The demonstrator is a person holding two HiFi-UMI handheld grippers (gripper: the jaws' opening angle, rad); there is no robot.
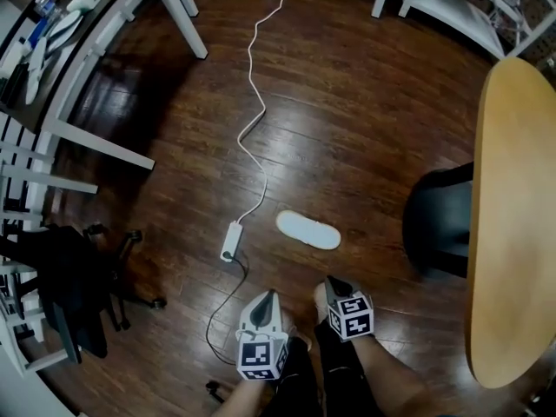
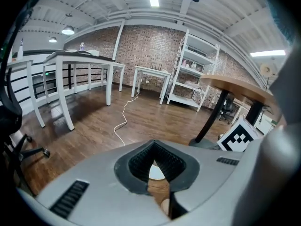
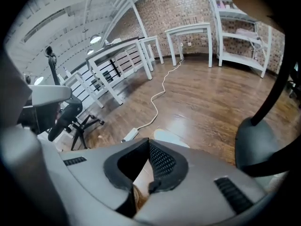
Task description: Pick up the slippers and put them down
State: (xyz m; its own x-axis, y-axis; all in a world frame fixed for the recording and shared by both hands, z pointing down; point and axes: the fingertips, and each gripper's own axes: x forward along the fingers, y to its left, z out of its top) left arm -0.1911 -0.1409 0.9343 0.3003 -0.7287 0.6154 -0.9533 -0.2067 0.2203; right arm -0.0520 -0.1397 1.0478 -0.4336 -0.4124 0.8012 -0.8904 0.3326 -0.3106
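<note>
One white slipper [image 1: 307, 230] lies flat on the dark wood floor [image 1: 365, 102], a little ahead of both grippers. My left gripper [image 1: 267, 300] points down at the floor below and left of it, jaws shut and empty. My right gripper [image 1: 331, 284] hangs just beneath the slipper's right end, also shut with nothing held. In the left gripper view, a sliver of the slipper [image 2: 155, 172] shows through the notch of the left gripper [image 2: 157, 168]. In the right gripper view, the slipper [image 3: 170, 137] peeks out just past the right gripper [image 3: 146, 167]. No second slipper is in view.
A white power strip [image 1: 230, 241] with a long white cable [image 1: 254, 102] lies left of the slipper. A round wooden table [image 1: 512, 215] on a black base [image 1: 439, 220] stands at the right. A black office chair [image 1: 74, 285] and white table legs [image 1: 95, 142] stand at the left.
</note>
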